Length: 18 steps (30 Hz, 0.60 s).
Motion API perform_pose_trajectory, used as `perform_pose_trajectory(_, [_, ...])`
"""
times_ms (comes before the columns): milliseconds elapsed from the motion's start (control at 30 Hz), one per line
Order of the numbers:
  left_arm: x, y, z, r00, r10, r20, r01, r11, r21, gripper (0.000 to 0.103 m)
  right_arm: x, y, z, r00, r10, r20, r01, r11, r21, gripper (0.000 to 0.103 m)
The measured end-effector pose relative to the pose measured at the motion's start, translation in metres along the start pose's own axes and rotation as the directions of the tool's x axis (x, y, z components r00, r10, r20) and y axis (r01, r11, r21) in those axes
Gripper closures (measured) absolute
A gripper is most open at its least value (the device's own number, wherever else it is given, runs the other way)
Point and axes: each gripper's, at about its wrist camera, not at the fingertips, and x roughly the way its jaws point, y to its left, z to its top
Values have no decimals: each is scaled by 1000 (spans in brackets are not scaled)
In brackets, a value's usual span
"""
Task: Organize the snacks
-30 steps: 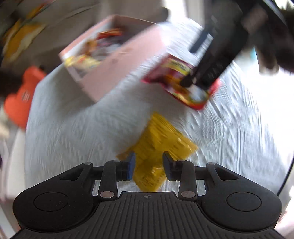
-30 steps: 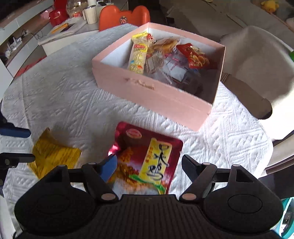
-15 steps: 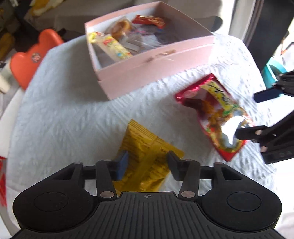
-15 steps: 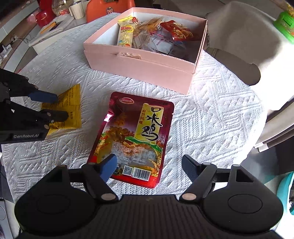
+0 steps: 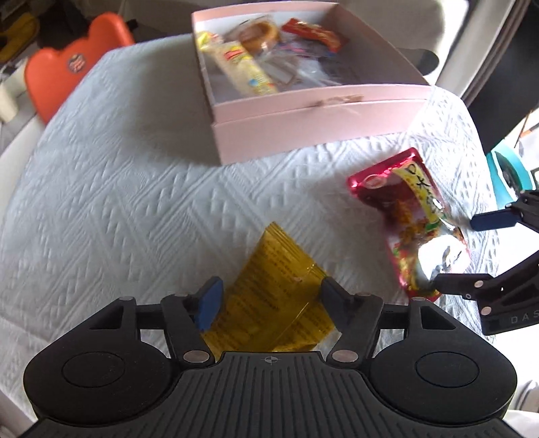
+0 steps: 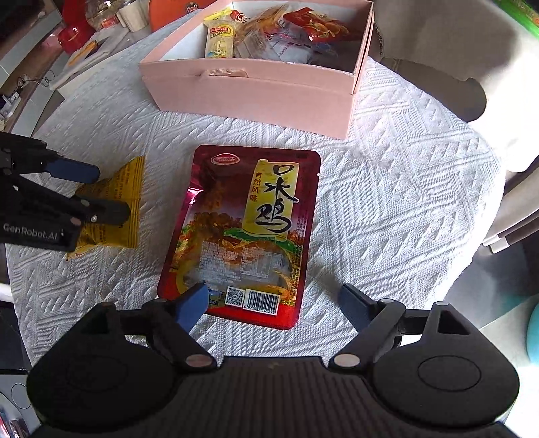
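Note:
A yellow snack packet (image 5: 269, 293) lies flat on the white tablecloth; it also shows in the right wrist view (image 6: 118, 202). My left gripper (image 5: 271, 300) is open, its fingers either side of the packet's near end. A red snack pouch (image 6: 246, 232) with a yellow label lies flat to the right; it shows in the left wrist view too (image 5: 411, 222). My right gripper (image 6: 273, 301) is open wide over the pouch's near edge. A pink box (image 6: 256, 91) holding several snacks stands behind both.
The round table's white textured cloth (image 6: 404, 188) drops off at the right. An orange chair back (image 5: 70, 64) stands beyond the far left edge. A beige seat (image 6: 444, 40) is behind the box. A side counter with cups and red items (image 6: 87, 30) lies far left.
Both grippers have pulled back and steadied. My left gripper has opened wider around the yellow packet. The red pouch now lies flat and fully in view under my right gripper.

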Motion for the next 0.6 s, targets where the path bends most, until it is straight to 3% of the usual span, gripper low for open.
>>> perform_pose_trajectory(100, [-6,5,-8,997,-74,-4,74,997,14,34,2,2,-1,1000,3,12,-3,1000,5,12])
perform_pose_trajectory(267, [-20,-9,-22,995,-97,1,95,984,152,34,0,3,-2,1000,9,19,-9,1000,-3,12])
perform_pose_trajectory(367, [-28,-22,-30,997,-78,-3,76,950,303,34,-9,2,-2,998,22,53,-22,1000,-1,12])
perform_pose_trajectory(500, [-22,-41,-41,1000,24,-11,-16,883,470,33,-20,8,-1,996,2,85,3,998,-66,12])
perform_pose_trajectory(533, [-16,-42,-41,998,59,-8,-49,884,464,31,-21,9,-1,996,-4,86,11,997,-77,12])
perform_pose_trajectory(600, [-9,-32,-32,995,93,19,-94,938,333,30,-21,9,1,996,-14,84,21,997,-81,12])
